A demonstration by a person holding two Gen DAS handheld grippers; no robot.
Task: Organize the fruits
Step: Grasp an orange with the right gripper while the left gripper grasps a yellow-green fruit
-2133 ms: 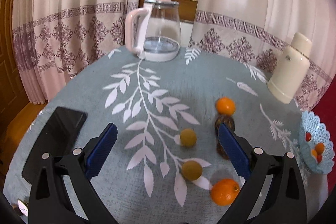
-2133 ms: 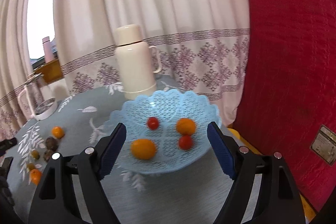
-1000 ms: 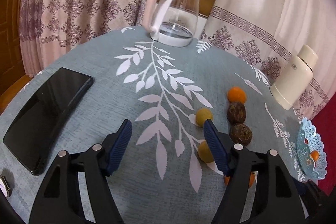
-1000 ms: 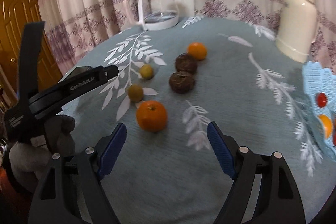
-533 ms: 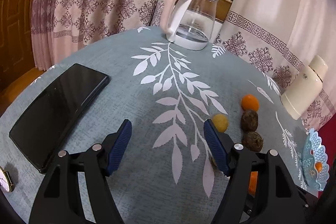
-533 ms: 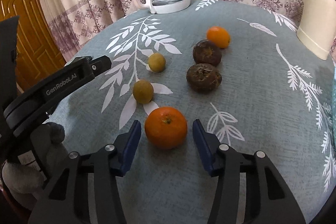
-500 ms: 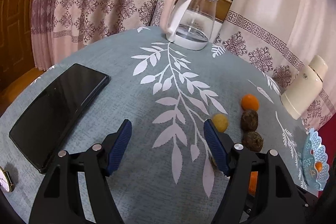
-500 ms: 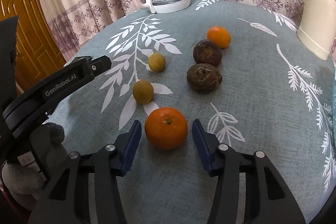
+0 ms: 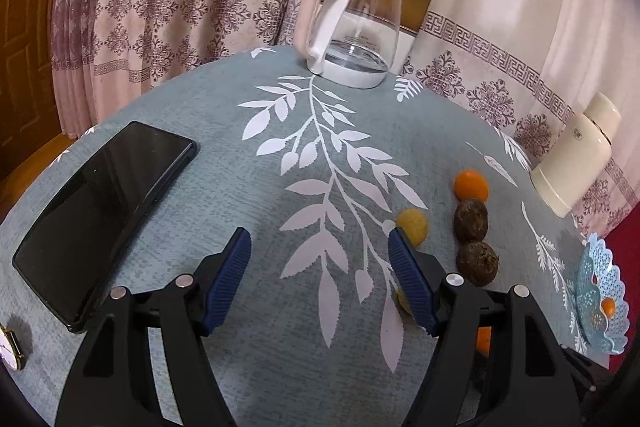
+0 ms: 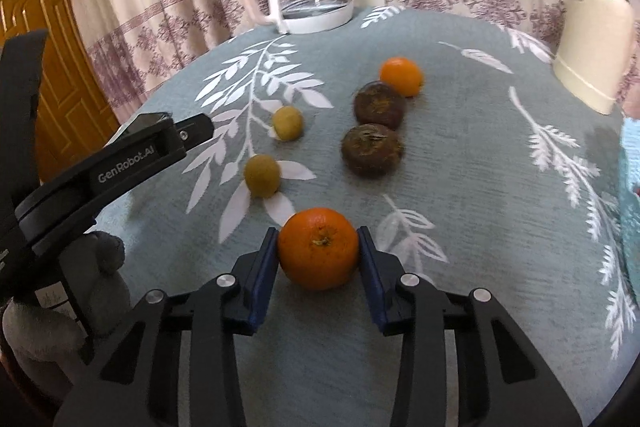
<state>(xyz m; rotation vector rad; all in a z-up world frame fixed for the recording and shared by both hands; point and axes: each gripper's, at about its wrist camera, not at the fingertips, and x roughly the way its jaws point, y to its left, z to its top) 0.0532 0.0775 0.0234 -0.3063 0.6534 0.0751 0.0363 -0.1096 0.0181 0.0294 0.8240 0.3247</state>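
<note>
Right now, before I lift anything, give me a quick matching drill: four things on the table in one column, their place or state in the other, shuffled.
1. big orange
2. phone
3. glass kettle
4. blue basket

a. far edge, by the window
b. between the right gripper fingers
c. right edge, already holding fruit
d. lying flat, left of the left gripper

Pairs: 1-b, 2-d, 3-a, 4-c

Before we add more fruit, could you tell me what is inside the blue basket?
The blue basket shows one small orange fruit inside; its near wall hides the rest.
</note>
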